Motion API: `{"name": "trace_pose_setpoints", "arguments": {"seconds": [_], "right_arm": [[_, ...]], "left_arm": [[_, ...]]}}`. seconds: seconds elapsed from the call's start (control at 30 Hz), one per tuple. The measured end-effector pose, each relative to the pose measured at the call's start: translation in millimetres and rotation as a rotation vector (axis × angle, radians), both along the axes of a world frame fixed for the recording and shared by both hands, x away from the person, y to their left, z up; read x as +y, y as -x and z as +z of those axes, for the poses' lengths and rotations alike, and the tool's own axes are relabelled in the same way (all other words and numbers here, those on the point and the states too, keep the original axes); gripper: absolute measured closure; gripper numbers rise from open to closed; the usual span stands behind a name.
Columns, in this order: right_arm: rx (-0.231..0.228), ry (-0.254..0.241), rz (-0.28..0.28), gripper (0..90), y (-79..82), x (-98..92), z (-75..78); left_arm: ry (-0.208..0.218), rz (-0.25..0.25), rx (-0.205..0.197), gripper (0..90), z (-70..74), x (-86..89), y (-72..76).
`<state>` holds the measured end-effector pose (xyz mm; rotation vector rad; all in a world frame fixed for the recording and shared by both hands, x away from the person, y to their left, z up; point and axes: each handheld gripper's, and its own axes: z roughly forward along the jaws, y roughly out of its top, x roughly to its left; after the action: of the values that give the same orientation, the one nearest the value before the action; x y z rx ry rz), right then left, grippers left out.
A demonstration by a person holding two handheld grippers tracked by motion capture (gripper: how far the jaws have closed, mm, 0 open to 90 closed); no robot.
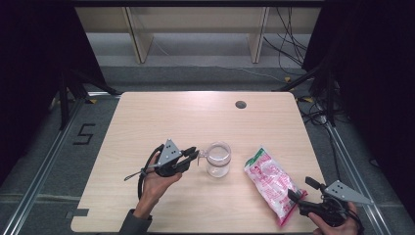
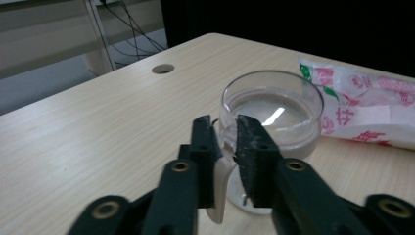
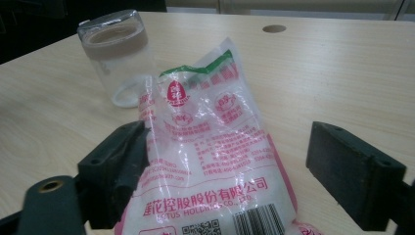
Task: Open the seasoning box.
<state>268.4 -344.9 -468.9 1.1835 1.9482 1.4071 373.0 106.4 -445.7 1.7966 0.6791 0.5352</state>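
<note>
Left gripper [image 1: 195, 154] was clamped on the handle of the clear glass mug [image 1: 218, 159], which stood near the tabletop's [image 1: 161, 115] middle, toward the front edge. Right of it lay the pink-printed bag [image 1: 272, 182]. At the front-right corner, the right gripper [image 1: 299, 190] was released, jaws straddling the bag's end.

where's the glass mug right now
In the high view the glass mug stands upright near the middle of the table, its handle between the jaws of the left gripper, with the red and white bag lying to its right.
</note>
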Motion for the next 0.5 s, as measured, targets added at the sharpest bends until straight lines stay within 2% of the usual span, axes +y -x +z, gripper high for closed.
{"name": "trace_pose_setpoints", "arguments": {"seconds": [0.03, 0.1, 0.13, 0.17, 0.3, 0.33, 0.47, 0.5], "right_arm": [[0.015, 0.000, -0.008, 15.4, 0.8, 0.5, 0.6], [0.007, 0.003, -0.009, 15.5, 0.5, 0.7, 0.5], [0.038, -0.023, -0.013, 15.4, 3.8, 4.6, 2.3], [0.012, 0.000, -0.008, 15.5, 2.3, 3.8, 2.1], [0.014, -0.016, -0.005, 15.7, 2.7, 7.4, 2.4], [-0.013, 0.008, 0.014, 16.2, 0.7, 6.7, 2.2], [0.003, -0.002, 0.014, 20.9, 2.3, 8.3, 3.6], [-0.030, 0.014, 0.030, 21.5, -0.1, 7.2, 3.1]], "left_arm": [[0.005, 0.000, 0.000, 83.9, 0.7, -1.0, -1.0], [-0.002, -0.002, -0.005, 85.9, 1.4, -3.1, -2.7], [-0.006, -0.004, 0.001, 88.2, 1.6, -6.3, -4.7], [-0.006, -0.004, 0.001, 89.1, 1.6, -6.3, -4.7], [-0.009, -0.013, 0.013, 89.3, 0.6, -11.3, -9.9], [-0.014, -0.010, 0.021, 89.3, -0.3, -12.4, -12.2], [-0.024, -0.008, 0.034, 89.3, -4.3, -14.2, -16.8], [-0.024, -0.008, 0.034, 89.2, -4.3, -14.2, -16.8]]}}
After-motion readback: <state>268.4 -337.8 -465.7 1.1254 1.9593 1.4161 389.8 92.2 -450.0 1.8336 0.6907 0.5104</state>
